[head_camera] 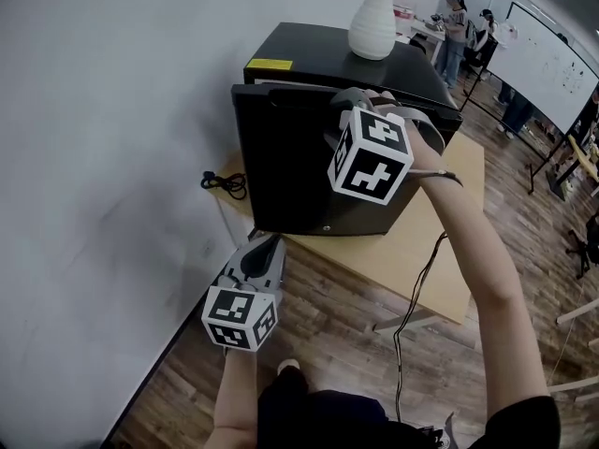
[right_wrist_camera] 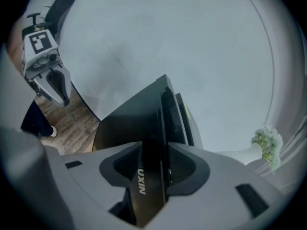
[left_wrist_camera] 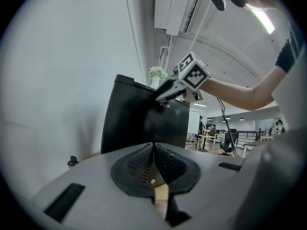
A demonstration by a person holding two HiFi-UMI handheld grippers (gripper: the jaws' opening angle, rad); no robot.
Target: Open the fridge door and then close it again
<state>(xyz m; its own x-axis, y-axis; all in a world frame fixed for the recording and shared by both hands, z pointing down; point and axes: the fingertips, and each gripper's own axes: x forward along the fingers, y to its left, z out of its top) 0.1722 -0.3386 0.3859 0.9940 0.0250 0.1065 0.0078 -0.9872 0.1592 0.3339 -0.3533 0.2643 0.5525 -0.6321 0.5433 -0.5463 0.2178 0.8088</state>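
Observation:
A small black fridge (head_camera: 412, 73) stands on a light wooden table (head_camera: 440, 251). Its door (head_camera: 299, 166) faces me, and its top edge stands a little off the body. My right gripper (head_camera: 343, 97) comes from the right and is shut on that top edge. In the right gripper view the door edge (right_wrist_camera: 160, 123) fills the gap between the pads of the right gripper (right_wrist_camera: 153, 152). My left gripper (head_camera: 265, 243) hangs low at the table's front left corner, shut with nothing in it. In the left gripper view the pads of the left gripper (left_wrist_camera: 153, 147) meet, facing the door (left_wrist_camera: 139, 123).
A white vase (head_camera: 374, 21) with flowers stands on the fridge top. A black cable and plug (head_camera: 225, 183) lie by the white wall (head_camera: 112, 157) at the left. People (head_camera: 454, 26) and a whiteboard (head_camera: 552, 64) are far back right, on wooden flooring (head_camera: 337, 297).

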